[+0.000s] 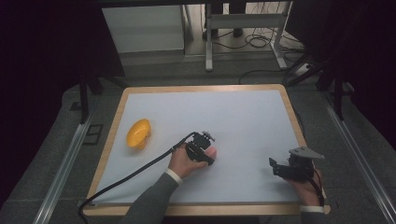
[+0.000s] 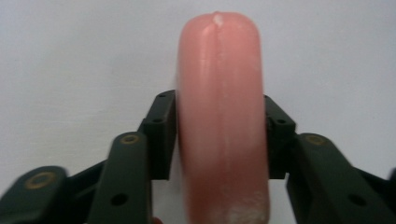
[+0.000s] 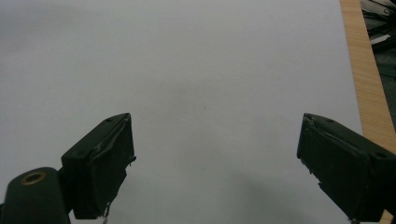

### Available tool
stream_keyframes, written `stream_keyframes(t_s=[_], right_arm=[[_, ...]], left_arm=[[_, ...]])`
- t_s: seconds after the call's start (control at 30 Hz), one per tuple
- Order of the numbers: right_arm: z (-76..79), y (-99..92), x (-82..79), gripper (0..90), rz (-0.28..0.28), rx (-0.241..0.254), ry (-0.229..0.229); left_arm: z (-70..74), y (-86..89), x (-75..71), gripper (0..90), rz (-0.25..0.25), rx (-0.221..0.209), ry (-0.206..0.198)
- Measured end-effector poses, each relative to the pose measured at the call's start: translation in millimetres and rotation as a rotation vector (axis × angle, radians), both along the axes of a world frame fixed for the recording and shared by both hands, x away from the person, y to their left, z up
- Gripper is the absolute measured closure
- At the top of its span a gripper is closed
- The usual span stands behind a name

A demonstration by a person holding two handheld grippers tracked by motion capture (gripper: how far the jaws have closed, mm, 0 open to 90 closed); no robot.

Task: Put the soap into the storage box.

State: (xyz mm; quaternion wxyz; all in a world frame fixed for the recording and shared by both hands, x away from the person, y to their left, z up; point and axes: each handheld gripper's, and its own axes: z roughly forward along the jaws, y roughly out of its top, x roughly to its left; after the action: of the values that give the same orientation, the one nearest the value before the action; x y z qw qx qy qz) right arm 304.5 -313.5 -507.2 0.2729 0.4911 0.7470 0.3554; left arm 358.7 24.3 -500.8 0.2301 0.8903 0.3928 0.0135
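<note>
One pickup done: we find left gripper (image 2: 219,135) clamped on pink sausage (image 2: 219,116); right gripper (image 3: 215,163) spread, empty; placement remains.

dim, soft-edged — dark surroundings

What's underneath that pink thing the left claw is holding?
The pink object, clamped in the left gripper, has the white tabletop behind and below it. Whether it rests on the surface or is lifted cannot be told; its underside is hidden.

No legible text, label, brand, number or sign in any view. Surfaces checked carry no readable markings at this resolution.
</note>
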Motion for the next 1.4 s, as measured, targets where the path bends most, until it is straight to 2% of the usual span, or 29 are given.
stream_keyframes(t_s=[0.37, 0.6, 0.77, 0.87, 1.4], right_arm=[[2.2, -1.1, -1.2, 10.7, -0.003, 0.006, -0.012], [3.3, -1.6, -1.7, 10.7, -0.002, 0.009, -0.019], [3.9, -0.2, -2.2, 10.7, 0.002, 0.012, -0.021], [4.8, 0.5, -2.8, 10.7, 0.005, 0.014, -0.024], [4.7, 2.0, -2.9, 10.7, 0.005, 0.007, -0.022]], left_arm=[[2.4, 2.6, -1.7, 59.7, -0.010, -0.004, -0.012], [15.3, 10.3, -4.7, 59.7, -0.016, -0.023, -0.036], [26.1, 18.8, -8.5, 59.7, -0.014, -0.031, -0.058], [31.2, 27.1, -9.3, 59.7, -0.006, -0.056, -0.055], [41.1, 70.6, -8.4, 59.8, 0.067, -0.071, -0.084]])
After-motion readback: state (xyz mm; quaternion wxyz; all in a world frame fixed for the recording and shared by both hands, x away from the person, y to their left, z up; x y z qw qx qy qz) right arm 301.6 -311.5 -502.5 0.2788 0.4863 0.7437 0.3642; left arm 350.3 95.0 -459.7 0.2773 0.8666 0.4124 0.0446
